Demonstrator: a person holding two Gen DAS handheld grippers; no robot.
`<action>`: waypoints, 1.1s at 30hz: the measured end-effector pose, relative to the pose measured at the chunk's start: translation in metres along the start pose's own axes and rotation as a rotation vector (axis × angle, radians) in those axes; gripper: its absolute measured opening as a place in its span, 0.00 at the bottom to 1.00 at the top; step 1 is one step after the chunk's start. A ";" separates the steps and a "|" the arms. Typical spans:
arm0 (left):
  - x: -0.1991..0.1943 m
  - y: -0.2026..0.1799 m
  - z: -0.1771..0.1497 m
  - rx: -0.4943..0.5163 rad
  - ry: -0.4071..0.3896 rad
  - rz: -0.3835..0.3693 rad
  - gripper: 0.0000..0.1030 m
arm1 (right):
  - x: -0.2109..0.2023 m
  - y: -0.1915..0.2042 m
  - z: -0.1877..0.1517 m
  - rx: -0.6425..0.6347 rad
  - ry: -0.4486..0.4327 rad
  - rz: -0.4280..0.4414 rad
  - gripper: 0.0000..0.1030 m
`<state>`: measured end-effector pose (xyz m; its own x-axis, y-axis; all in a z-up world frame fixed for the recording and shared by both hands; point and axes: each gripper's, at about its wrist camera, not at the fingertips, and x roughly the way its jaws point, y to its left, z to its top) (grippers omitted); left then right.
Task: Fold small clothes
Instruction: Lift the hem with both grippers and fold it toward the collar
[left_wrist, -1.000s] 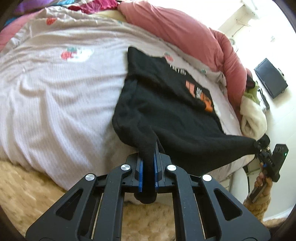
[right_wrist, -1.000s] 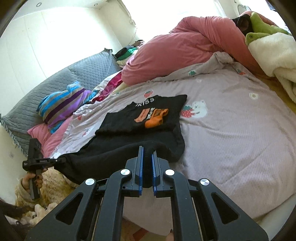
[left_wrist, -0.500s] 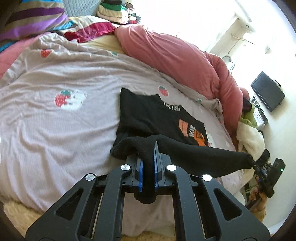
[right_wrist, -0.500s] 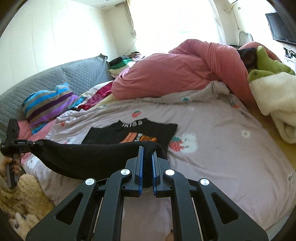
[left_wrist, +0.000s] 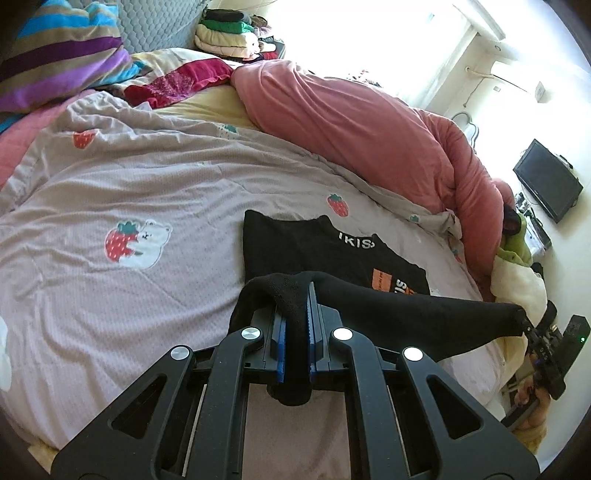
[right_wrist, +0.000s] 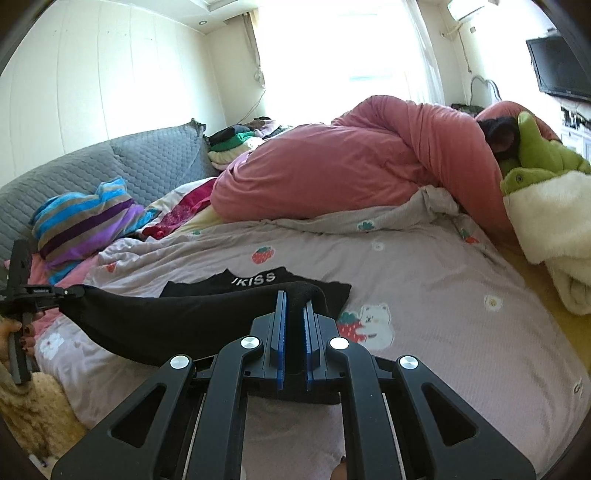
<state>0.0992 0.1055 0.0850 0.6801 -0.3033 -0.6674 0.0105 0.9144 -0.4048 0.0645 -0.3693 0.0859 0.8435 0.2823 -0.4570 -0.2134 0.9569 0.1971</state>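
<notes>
Both grippers clamped tight on the black shirt (left_wrist: 391, 306): left gripper (left_wrist: 294, 325) pinches one hem corner, right gripper (right_wrist: 293, 332) the other, hem stretched taut between them, probably to carry it over the chest. Collar end lies flat on the bedsheet (left_wrist: 110, 177), long axis running near-to-far, neck pointing away.

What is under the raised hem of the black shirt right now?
Under the raised hem lie the shirt's own printed upper half and the strawberry sheet. The hem covers the print's lower part.
</notes>
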 end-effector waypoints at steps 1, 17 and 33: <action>0.002 0.000 0.002 0.003 0.001 0.004 0.03 | 0.002 0.000 0.002 0.000 -0.001 0.000 0.06; 0.038 0.002 0.036 0.013 -0.002 0.036 0.03 | 0.043 -0.006 0.020 -0.001 0.005 -0.041 0.06; 0.106 0.018 0.048 0.008 0.071 0.063 0.04 | 0.113 -0.022 0.010 0.030 0.124 -0.095 0.07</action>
<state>0.2067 0.1024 0.0369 0.6259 -0.2627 -0.7343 -0.0247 0.9344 -0.3553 0.1695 -0.3594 0.0386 0.7914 0.1990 -0.5779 -0.1196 0.9777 0.1729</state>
